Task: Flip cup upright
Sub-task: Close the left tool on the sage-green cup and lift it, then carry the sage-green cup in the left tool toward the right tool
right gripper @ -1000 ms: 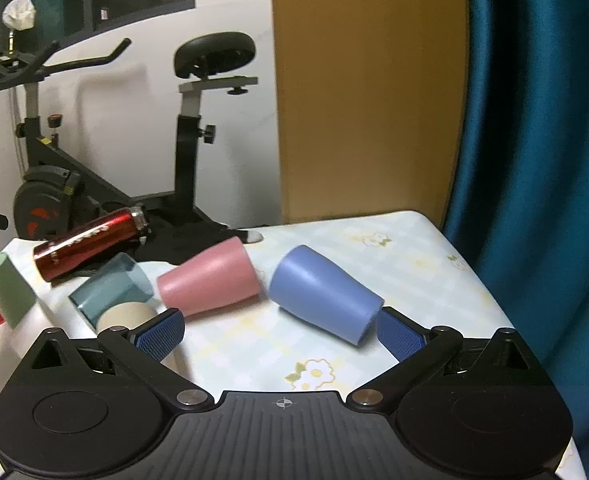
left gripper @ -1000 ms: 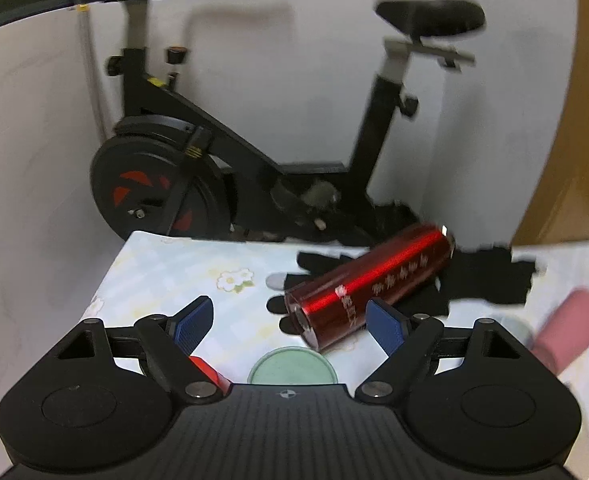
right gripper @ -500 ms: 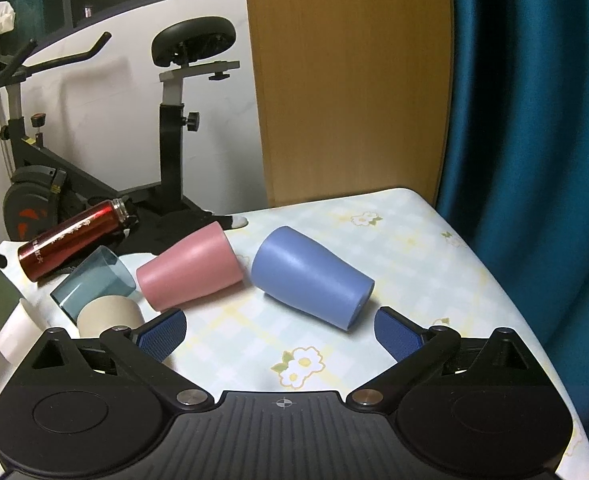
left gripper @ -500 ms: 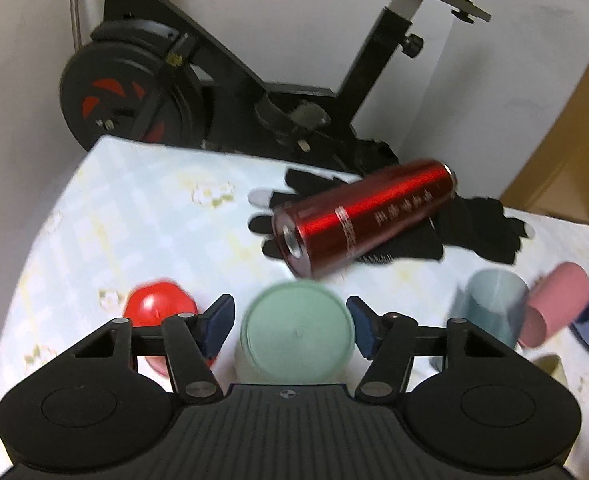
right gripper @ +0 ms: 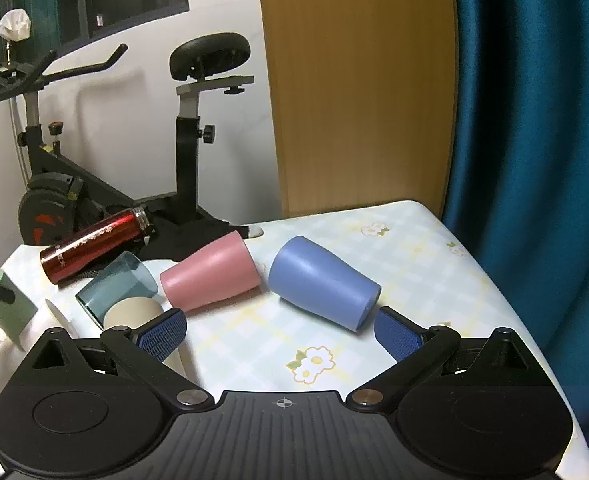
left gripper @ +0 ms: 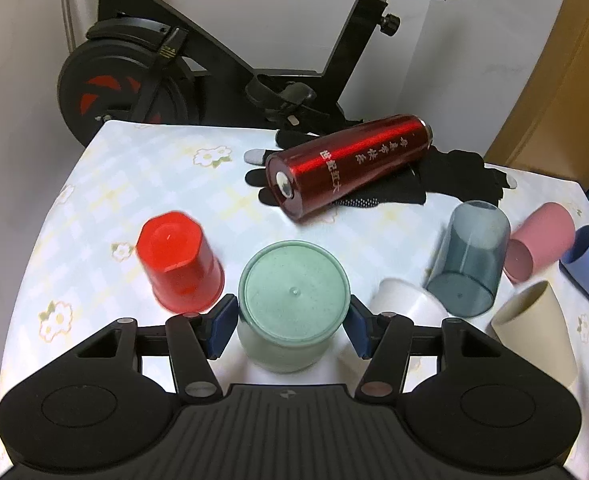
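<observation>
Left gripper (left gripper: 290,326) now has the green cup (left gripper: 293,292) between its two blue pads, one pad at each side of the cup wall, very near or just touching; I cannot tell if the jaws already press it. One second ago this gripper was looking over the table edge at the red thermos (left gripper: 348,166), and since then I brought it down and forward, so the cup, which stands upside down with its bottom toward my camera, sits now in the grasp. I judge the approach is finished and the closing and turning remain. Just left of the tool stands one red cup (left gripper: 178,258), also inverted. To the right lie one white cup (left gripper: 408,300), one grey-blue transparent cup (left gripper: 468,264), one beige cup (left gripper: 534,328), one pink cup (left gripper: 540,246) and one blue cup (left gripper: 588,266), so seven cups in all. Further ahead the one thermos rests on black gloves (left gripper: 450,178). Right gripper (right gripper: 280,332) is spread wide and holds nothing; it hovers over the tablecloth (right gripper: 414,248), the blue cup lying just ahead of its right pad.
</observation>
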The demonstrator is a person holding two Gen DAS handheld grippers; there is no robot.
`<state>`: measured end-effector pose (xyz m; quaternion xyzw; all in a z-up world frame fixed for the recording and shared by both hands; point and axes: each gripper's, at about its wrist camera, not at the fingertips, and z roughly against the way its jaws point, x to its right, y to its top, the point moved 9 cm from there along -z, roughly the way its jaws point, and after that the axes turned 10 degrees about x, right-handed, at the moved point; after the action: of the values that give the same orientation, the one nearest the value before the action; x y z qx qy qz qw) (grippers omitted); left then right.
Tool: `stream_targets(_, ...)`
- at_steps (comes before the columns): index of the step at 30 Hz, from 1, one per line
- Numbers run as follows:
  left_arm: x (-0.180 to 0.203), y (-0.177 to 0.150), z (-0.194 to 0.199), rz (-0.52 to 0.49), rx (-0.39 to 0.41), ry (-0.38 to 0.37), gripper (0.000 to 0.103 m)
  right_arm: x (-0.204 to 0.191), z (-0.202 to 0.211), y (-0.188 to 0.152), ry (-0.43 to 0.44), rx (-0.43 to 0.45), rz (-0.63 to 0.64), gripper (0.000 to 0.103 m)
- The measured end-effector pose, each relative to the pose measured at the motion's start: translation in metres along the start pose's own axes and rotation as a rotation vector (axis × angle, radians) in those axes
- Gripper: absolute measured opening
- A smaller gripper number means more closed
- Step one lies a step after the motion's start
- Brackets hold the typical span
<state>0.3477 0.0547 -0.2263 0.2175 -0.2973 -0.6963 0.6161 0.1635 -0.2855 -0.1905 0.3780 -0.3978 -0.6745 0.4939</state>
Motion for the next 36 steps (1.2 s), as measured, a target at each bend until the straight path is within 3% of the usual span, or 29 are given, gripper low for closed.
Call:
stream_targets(9, 0.003, -0.024, 0.027, -0.012, -0.001, 0.007, 0.060, -0.002, 0.008, -0.002, 0.013, 0.003, -0.005, 0.101)
stream_targets(20, -0.005, -0.072, 0.028, 0.044, -0.087, -0.001, 0.060, -0.006, 0.019, -0.001, 0.031, 0.012, -0.003, 0.101)
stream_targets(36, -0.007, -0.054, 0.003, 0.077, -0.056, 0.005, 0.062, -0.001, 0.015, -0.005, 0.015, -0.004, 0.013, 0.101)
